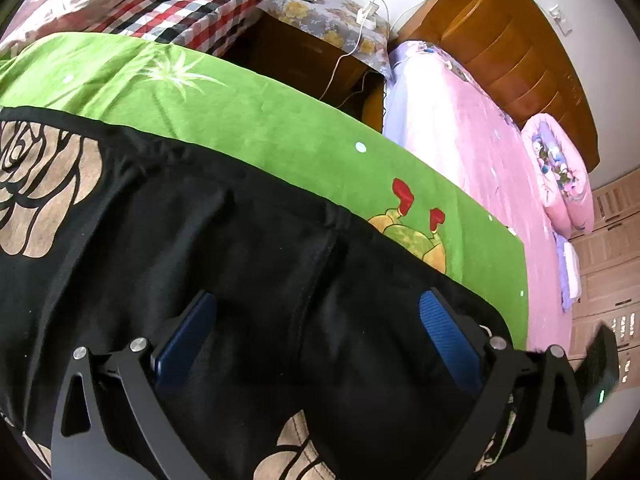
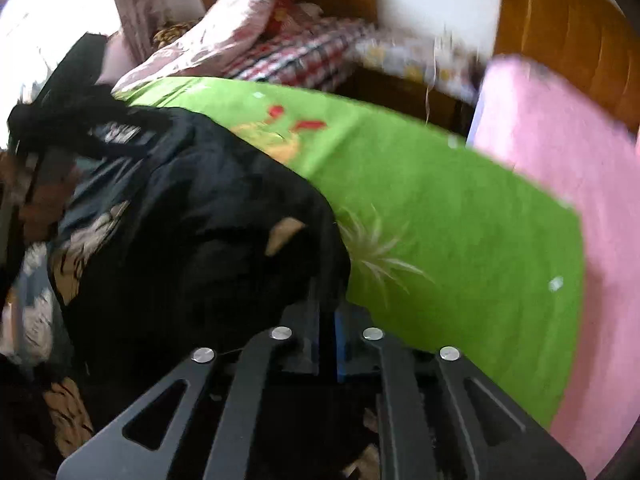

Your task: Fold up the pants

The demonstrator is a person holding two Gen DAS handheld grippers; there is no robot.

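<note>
The black pants (image 1: 208, 240) with tan rose prints lie on a green blanket (image 1: 256, 120). My left gripper (image 1: 316, 304) is open just above the black cloth, its blue pads spread wide on either side of a seam. In the right wrist view the pants (image 2: 192, 216) are bunched in a heap at the left of the green blanket (image 2: 440, 208). My right gripper (image 2: 328, 312) is shut on a fold of the black pants at the heap's near right edge. That view is blurred.
A pink sheet (image 1: 472, 152) covers the bed right of the blanket. A wooden headboard (image 1: 500, 48), a nightstand with a floral cloth (image 1: 324, 12) and a white cable stand behind. A checked quilt (image 1: 188, 4) and pillows lie at the back left.
</note>
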